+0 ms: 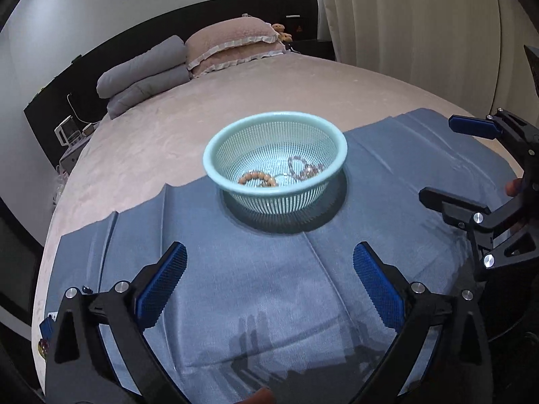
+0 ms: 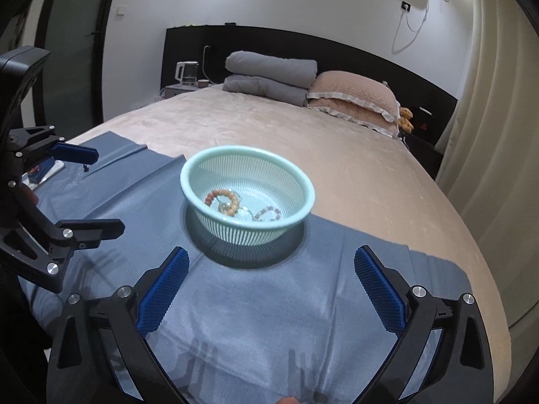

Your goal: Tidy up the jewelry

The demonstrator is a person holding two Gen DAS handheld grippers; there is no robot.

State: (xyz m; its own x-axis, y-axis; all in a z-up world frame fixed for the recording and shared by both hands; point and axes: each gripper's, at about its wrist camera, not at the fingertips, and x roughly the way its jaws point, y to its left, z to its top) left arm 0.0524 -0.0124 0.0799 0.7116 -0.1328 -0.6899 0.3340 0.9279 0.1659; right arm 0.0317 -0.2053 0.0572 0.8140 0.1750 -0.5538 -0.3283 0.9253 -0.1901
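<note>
Each hand-held gripper was built of matte black plastic links shaped like open triangles, joined by round silver screws. The left gripper (image 1: 269, 281) and the right gripper (image 2: 271, 284) each carried two long fingers (image 1: 164, 282) faced with bright blue pads, ribbed in a fine grid. No sleeve could be made out.

even, soft indoor light from overhead; the basket (image 1: 274, 165) is slightly motion-blurred and casts a dark shadow ring on the blue cloth (image 1: 256, 289); faint finger shadows lie near the bottom; strong fisheye bending, dark vignetted corners.
</note>
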